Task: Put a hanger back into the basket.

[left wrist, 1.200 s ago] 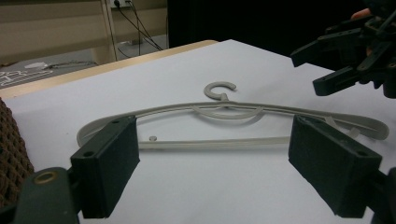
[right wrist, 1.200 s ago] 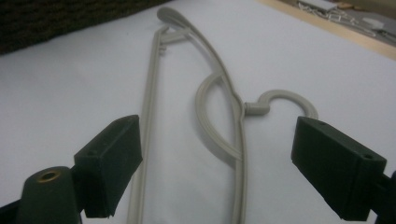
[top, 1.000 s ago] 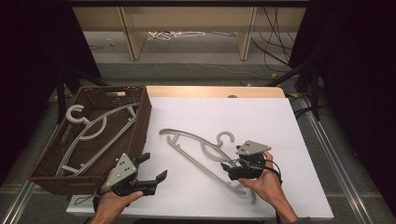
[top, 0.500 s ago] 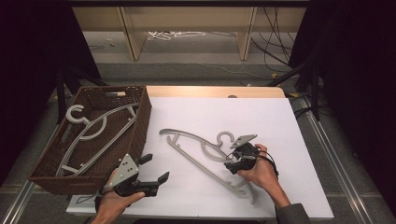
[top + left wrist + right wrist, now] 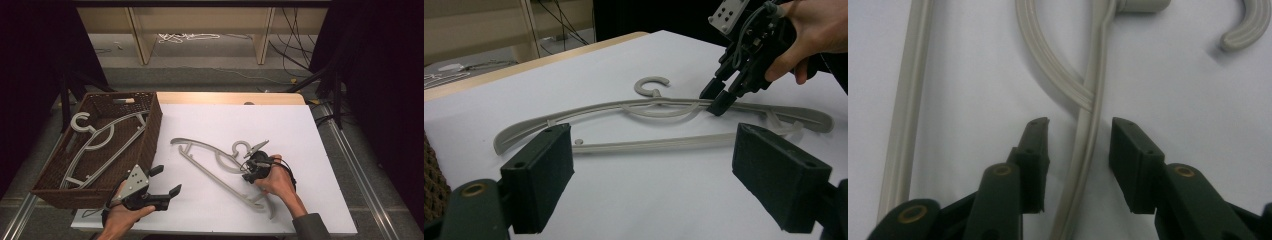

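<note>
Straddling the upper arm of the grey hanger (image 5: 1087,135), my right tongs (image 5: 1075,150) have just been closing, with the rail between the pads but a slim gap on either side, so nothing is pinched yet. I came down close to the neck, just below the hook (image 5: 241,147), because there the hanger should lift without swinging much. It lies flat on the white table (image 5: 300,130), its lower bar (image 5: 220,181) running off to one side of my jaws.

My left tongs (image 5: 167,181) hover released and empty, well off from the hanger, pointing at it across the sheet, ready to steady the far end.

Beyond them sits the wicker basket (image 5: 152,131), with another hanger (image 5: 100,142) already lying inside. I'd guess its tall near wall is the one obstacle on the way in.
</note>
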Tool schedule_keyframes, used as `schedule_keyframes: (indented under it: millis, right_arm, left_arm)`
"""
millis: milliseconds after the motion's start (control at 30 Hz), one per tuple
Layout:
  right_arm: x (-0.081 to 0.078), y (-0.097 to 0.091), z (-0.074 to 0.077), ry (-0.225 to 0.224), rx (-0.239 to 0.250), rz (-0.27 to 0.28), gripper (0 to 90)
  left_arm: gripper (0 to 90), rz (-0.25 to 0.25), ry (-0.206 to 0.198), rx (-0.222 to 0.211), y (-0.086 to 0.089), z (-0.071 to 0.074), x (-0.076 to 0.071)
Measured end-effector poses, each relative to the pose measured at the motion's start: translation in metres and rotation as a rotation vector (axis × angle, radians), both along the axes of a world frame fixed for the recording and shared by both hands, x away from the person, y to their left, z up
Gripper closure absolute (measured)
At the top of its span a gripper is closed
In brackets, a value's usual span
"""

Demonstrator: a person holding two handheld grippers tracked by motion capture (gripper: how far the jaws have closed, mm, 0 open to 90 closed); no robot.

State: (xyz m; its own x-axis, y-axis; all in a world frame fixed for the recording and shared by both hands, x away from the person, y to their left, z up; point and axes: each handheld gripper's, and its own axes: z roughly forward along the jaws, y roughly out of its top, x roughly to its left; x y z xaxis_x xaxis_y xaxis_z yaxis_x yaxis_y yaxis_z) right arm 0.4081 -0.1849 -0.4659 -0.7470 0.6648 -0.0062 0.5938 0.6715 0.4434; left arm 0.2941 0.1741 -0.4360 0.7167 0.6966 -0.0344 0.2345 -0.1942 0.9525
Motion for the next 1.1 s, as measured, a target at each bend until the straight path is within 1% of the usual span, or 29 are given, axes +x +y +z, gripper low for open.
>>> schedule_keyframes:
  millis: [33, 67, 100, 133, 167, 200, 367, 400, 467, 500, 533, 567, 700, 733, 800, 967, 1033, 1067, 1100]
  right_arm:
    - [0.000, 0.000, 0.000, 0.000, 0.000, 0.000, 63.7]
    - [0.002, 0.000, 0.000, 0.011, -0.006, -0.014, 67.5]
    - [0.003, 0.000, 0.000, 0.014, -0.006, -0.016, 69.2]
    - [0.004, -0.001, 0.001, 0.020, -0.009, -0.015, 70.7]
    - [0.005, 0.000, 0.001, 0.021, -0.011, -0.021, 71.7]
    - [0.006, 0.000, 0.001, 0.021, -0.015, -0.015, 72.1]
    - [0.005, 0.006, 0.003, 0.023, -0.059, -0.013, 74.1]
    - [0.005, 0.007, 0.003, 0.022, -0.063, -0.013, 75.1]
    - [0.005, 0.008, 0.003, 0.022, -0.066, 0.000, 77.3]
    - [0.005, 0.008, 0.003, 0.022, -0.069, 0.000, 77.5]
    - [0.005, 0.009, 0.003, 0.024, -0.072, -0.007, 77.6]
    - [0.005, 0.009, 0.003, 0.024, -0.069, -0.004, 77.7]
    - [0.006, 0.009, 0.003, 0.029, -0.066, -0.010, 77.8]
    - [0.005, 0.009, 0.003, 0.030, -0.068, -0.012, 78.0]
    - [0.005, 0.010, 0.003, 0.023, -0.083, -0.002, 78.6]
    - [0.005, 0.011, 0.003, 0.024, -0.077, -0.001, 82.0]
    - [0.005, 0.012, 0.004, 0.024, -0.080, 0.004, 82.1]
    - [0.004, 0.012, 0.004, 0.018, -0.087, 0.018, 82.2]
    - [0.004, 0.012, 0.004, 0.016, -0.088, 0.020, 82.2]
  left_arm:
    - [16.4, 0.000, 0.000, 0.000, 0.000, 0.000, 0.000]
    - [16.4, 0.000, -0.001, 0.004, 0.000, 0.000, 0.000]
    - [16.4, 0.000, -0.001, 0.004, 0.000, 0.000, 0.000]
    - [16.6, -0.011, -0.017, 0.020, 0.000, 0.000, 0.001]
    - [16.7, -0.009, -0.008, 0.013, 0.000, 0.000, 0.000]
    - [16.7, -0.010, -0.004, 0.016, -0.001, 0.000, 0.000]
    - [16.7, -0.014, 0.000, 0.012, -0.001, 0.000, 0.000]
    - [16.7, -0.017, -0.004, 0.021, -0.001, 0.000, 0.001]
    - [16.9, -0.016, 0.004, 0.012, -0.001, -0.001, 0.000]
    - [16.9, -0.022, -0.012, 0.023, 0.000, 0.000, 0.002]
    - [16.9, -0.031, -0.016, 0.017, -0.001, -0.001, 0.002]
    - [16.9, -0.028, -0.010, 0.016, -0.001, -0.001, 0.002]
    - [17.1, -0.031, -0.013, 0.018, -0.001, -0.001, 0.003]
    - [17.3, -0.021, -0.002, 0.025, -0.001, -0.001, 0.002]
    - [17.5, -0.022, 0.003, 0.031, -0.001, -0.001, 0.001]
    - [17.8, -0.024, 0.001, 0.033, -0.001, -0.001, 0.001]
    - [17.8, -0.024, -0.002, 0.038, -0.001, -0.002, 0.001]
    - [17.9, -0.028, -0.001, 0.028, -0.002, -0.002, 0.002]
    - [17.9, -0.026, -0.005, 0.036, -0.002, -0.002, 0.002]
